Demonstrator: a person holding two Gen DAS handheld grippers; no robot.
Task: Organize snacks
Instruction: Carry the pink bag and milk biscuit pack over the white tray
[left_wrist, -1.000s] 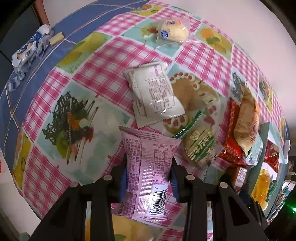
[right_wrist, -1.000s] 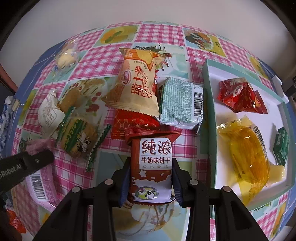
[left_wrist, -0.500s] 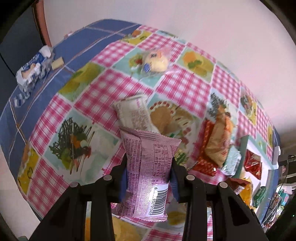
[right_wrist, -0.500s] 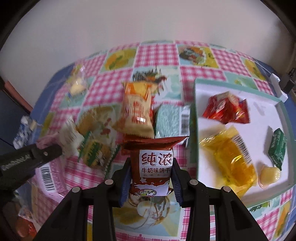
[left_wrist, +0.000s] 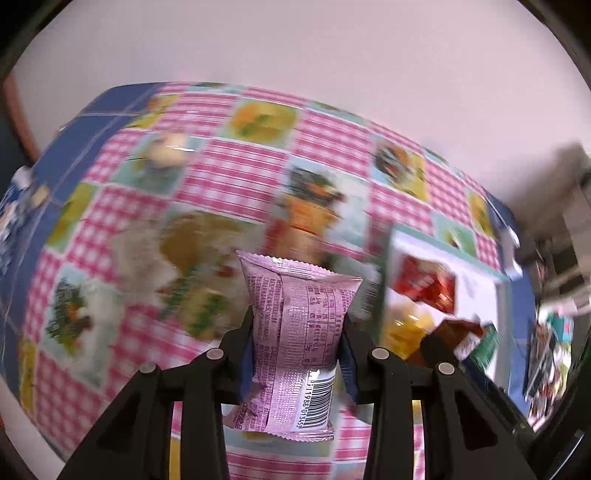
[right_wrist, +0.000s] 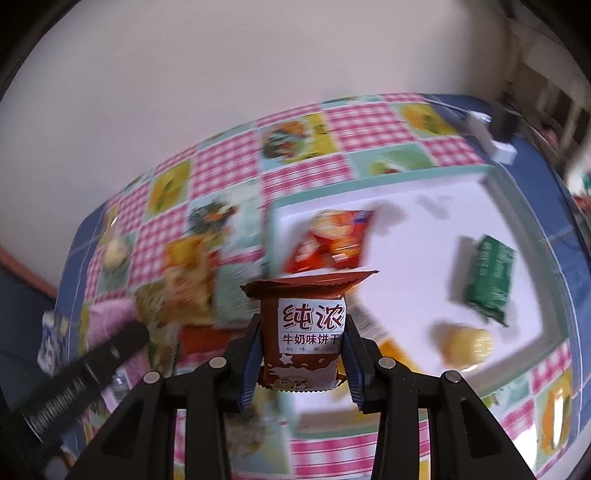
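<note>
On my left, my left gripper (left_wrist: 297, 345) is pinched onto a pink snack packet (left_wrist: 295, 332), its blue pads pressing both long sides, with the barcode end hanging down toward me and the crimped top sticking up above the checked tablecloth (left_wrist: 236, 177). The loose snacks on the cloth behind it are too blurred to tell apart. Further right, my right gripper (right_wrist: 303, 350) is clamped on a brown milk-biscuit packet (right_wrist: 306, 328), label facing me, held up in front of the near-left part of the white tray (right_wrist: 424, 192). In the tray lie a red packet (right_wrist: 332, 236) near the far-left corner, a dark green packet (right_wrist: 489, 278) well apart to the right, and a yellow jelly cup (right_wrist: 467, 345) near the green one, toward me. At that view's left edge, the pink packet and the left gripper's black arm poke in.
</note>
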